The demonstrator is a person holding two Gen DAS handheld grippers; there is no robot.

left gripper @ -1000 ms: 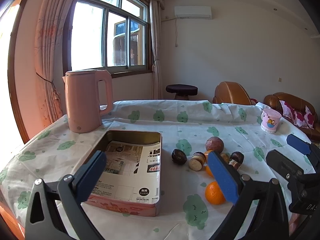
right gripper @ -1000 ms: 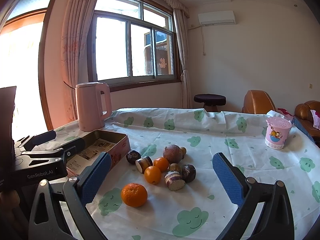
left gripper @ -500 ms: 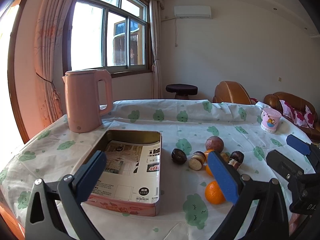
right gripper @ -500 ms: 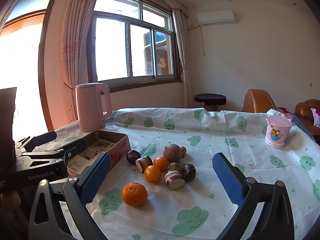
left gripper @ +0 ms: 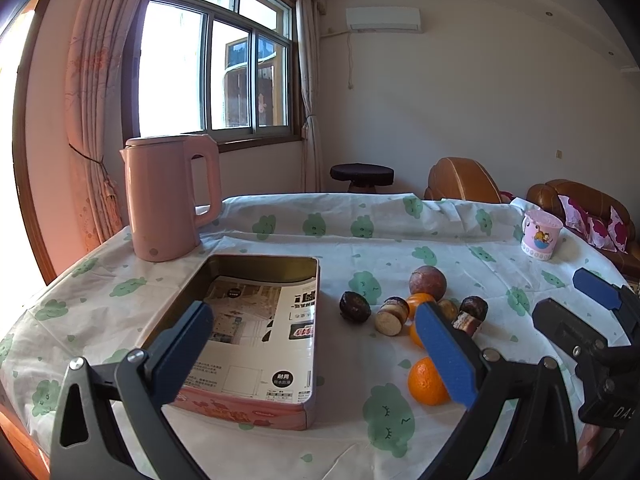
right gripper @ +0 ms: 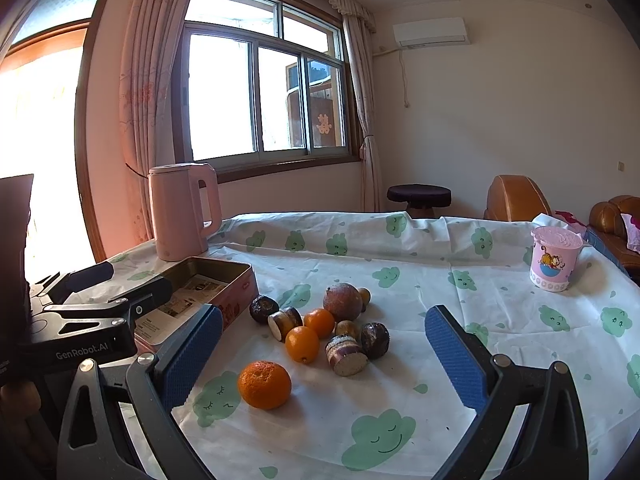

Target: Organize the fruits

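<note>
On the black body of the left gripper [right gripper: 104,296], seen from the right wrist: "GenRobot.AI" in pale letters; on the right gripper's housing in the left view, only "DA" legible. Left gripper [left gripper: 316,344] spread wide above the pink rectangular tin box [left gripper: 256,408], nothing between its blue pads. Right gripper [right gripper: 324,354] likewise spread and empty, over the cluster of fruit. Inside the tin, a printed paper sheet [left gripper: 256,344] with text too small to read. On the white tablecloth with green cloud faces [right gripper: 400,432], just right of the tin: three oranges, the nearest [right gripper: 264,385] apart from the rest; one large round reddish-brown fruit [right gripper: 342,301]; two dark wrinkled fruits; two cut purple-skinned pieces with pale faces. One pink electric kettle [right gripper: 182,216] behind the tin; one pink cartoon cup [right gripper: 554,258] far right.
</note>
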